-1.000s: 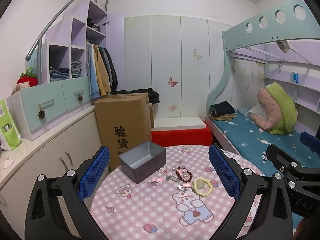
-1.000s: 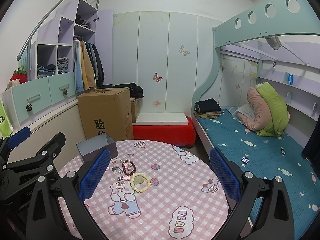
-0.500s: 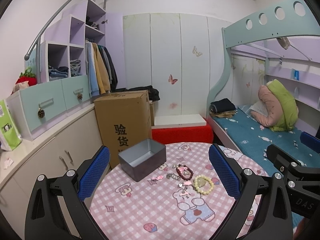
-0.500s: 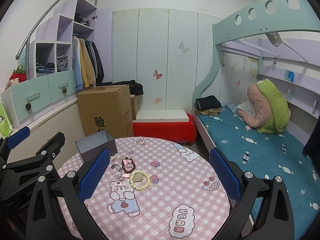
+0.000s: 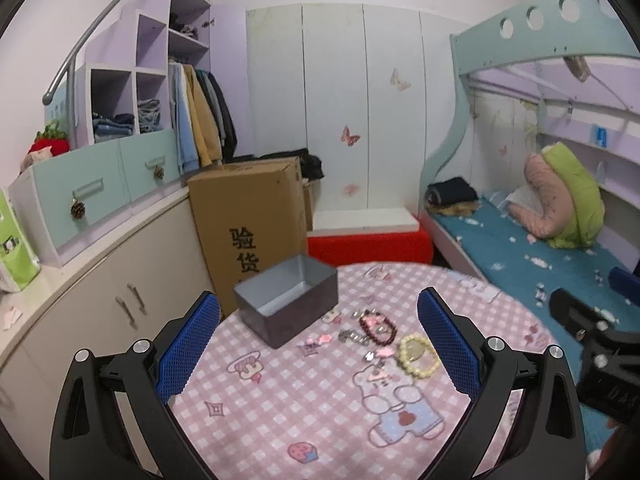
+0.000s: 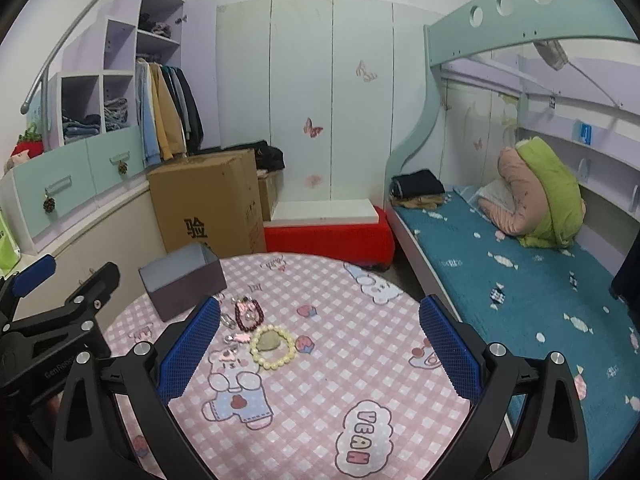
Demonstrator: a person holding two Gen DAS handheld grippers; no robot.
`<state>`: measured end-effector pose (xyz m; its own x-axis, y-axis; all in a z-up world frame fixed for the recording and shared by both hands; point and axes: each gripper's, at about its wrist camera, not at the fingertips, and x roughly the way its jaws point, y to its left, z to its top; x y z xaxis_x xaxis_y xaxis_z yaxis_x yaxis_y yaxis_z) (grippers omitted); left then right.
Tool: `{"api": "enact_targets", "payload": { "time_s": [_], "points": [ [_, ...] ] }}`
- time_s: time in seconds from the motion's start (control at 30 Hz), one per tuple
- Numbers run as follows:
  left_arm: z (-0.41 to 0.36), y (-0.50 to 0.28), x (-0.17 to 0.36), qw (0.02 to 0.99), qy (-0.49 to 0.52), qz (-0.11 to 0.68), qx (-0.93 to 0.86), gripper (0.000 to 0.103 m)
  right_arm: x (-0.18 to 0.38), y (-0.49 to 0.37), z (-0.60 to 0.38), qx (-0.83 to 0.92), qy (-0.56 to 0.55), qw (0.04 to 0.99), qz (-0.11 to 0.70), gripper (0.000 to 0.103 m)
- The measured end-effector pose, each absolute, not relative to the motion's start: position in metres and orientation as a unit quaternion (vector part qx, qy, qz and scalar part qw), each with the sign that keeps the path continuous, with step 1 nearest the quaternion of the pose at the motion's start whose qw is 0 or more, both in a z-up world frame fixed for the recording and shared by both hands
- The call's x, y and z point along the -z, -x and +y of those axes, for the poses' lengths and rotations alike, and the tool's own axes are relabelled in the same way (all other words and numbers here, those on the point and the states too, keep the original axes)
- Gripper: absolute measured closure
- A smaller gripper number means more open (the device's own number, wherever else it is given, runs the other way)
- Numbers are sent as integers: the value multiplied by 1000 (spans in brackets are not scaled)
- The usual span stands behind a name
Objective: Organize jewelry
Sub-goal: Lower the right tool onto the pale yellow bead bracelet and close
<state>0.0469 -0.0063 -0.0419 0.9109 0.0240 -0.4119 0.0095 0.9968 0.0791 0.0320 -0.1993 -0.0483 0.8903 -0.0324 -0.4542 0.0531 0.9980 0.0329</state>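
Left tool [image 5: 319,340] and right tool [image 6: 320,346] both spread, empty. Grey box [image 5: 286,298] at my 11 o'clock looks empty; beaded bracelets [image 5: 418,355] and clips lie loose on surface [image 5: 320,412]. Nothing sorted yet, I'd say.

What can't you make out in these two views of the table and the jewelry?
- Small pieces beside the dark bracelet: too small and blurred in both views to name.
- Box inside: hidden by its near wall in the right view; the left view shows only part of the floor.
- Table near edge: cut off by the frame and both grippers' fingers.
- Stone inside the pearl bracelet: too blurred to identify.
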Motion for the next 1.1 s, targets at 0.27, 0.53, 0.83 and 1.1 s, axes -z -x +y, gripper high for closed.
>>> {"api": "enact_targets", "payload": {
  "time_s": [0.27, 0.53, 0.83, 1.1],
  "points": [
    [8, -76, 102, 946, -7, 323, 24, 7, 96, -60, -208, 17, -25, 952, 305, 6],
    [0, -98, 151, 923, -33, 383, 35, 7, 146, -92, -212, 9, -28, 928, 373, 6],
    [-25, -147, 180, 907, -58, 416, 38, 7, 175, -126, -222, 16, -33, 912, 410, 6],
    [-43, -174, 196, 900, -105, 422, 21, 11, 185, -150, -224, 17, -33, 906, 421, 6]
  ]
}}
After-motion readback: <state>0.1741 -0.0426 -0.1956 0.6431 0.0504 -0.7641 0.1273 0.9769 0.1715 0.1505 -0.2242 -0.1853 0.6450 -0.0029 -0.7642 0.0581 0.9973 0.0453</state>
